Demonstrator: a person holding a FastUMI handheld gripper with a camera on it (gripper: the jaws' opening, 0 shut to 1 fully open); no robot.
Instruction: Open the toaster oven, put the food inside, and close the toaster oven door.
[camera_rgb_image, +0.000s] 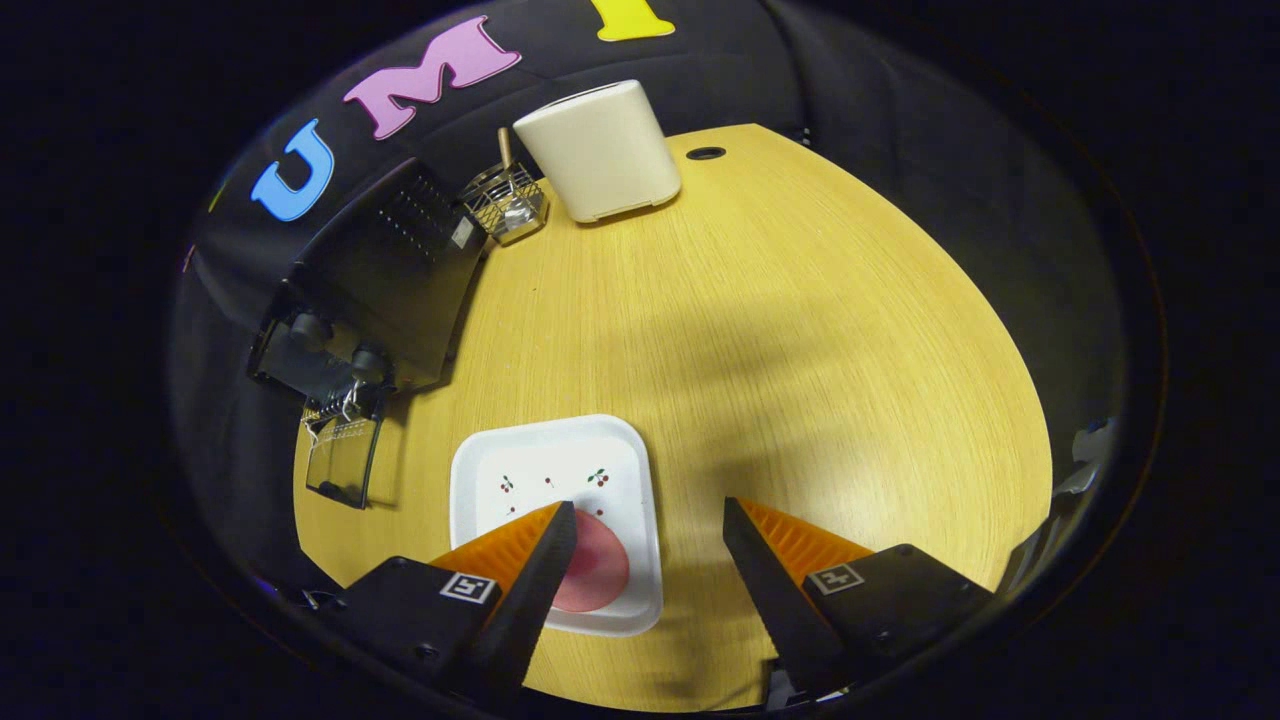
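A black toaster oven stands at the left edge of the wooden table, its glass door folded down open toward me. A white square plate with small cherry prints lies just ahead of my fingers. On the plate's near side rests a round pink slice of food, partly hidden behind my left finger. My gripper hovers above the table, open, nothing between its fingers. The right finger is over bare wood, to the right of the plate.
A cream rounded box-like appliance stands at the far side of the table. Beside it, by the oven's back corner, sits a small wire basket with a wooden handle. A round cable hole lies at the far edge.
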